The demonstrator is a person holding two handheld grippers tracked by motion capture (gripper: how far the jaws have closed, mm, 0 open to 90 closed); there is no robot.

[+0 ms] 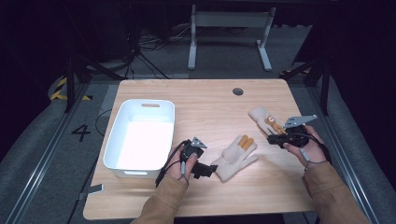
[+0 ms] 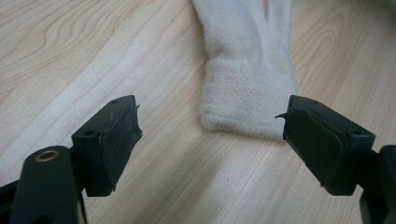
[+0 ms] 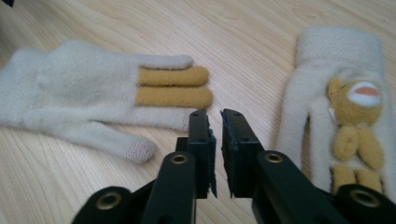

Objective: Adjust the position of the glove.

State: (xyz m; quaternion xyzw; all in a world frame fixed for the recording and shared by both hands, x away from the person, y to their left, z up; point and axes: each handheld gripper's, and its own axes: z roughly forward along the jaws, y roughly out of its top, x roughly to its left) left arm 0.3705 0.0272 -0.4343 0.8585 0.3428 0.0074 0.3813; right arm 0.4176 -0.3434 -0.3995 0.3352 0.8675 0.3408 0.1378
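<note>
Two cream knit gloves lie on the wooden table [image 1: 210, 107]. The nearer glove [image 1: 236, 158] [image 3: 84, 88] has two mustard fingers, and its cuff [image 2: 247, 93] points toward my left gripper [image 1: 208, 169] [image 2: 210, 135]. That gripper is open, its jaws wide apart just short of the cuff and not touching it. The second glove [image 1: 266, 120] [image 3: 345, 93] carries a small mustard bear figure [image 3: 355, 116]. My right gripper [image 1: 273, 138] [image 3: 215, 116] hovers between the two gloves, shut apart from a slim gap, with nothing between its jaws.
A white plastic bin [image 1: 112, 140] stands on the left part of the table, beside my left hand. A round cable hole [image 1: 237, 91] sits near the table's far edge. Beyond the table are a white desk frame [image 1: 229, 28] and cables on the floor.
</note>
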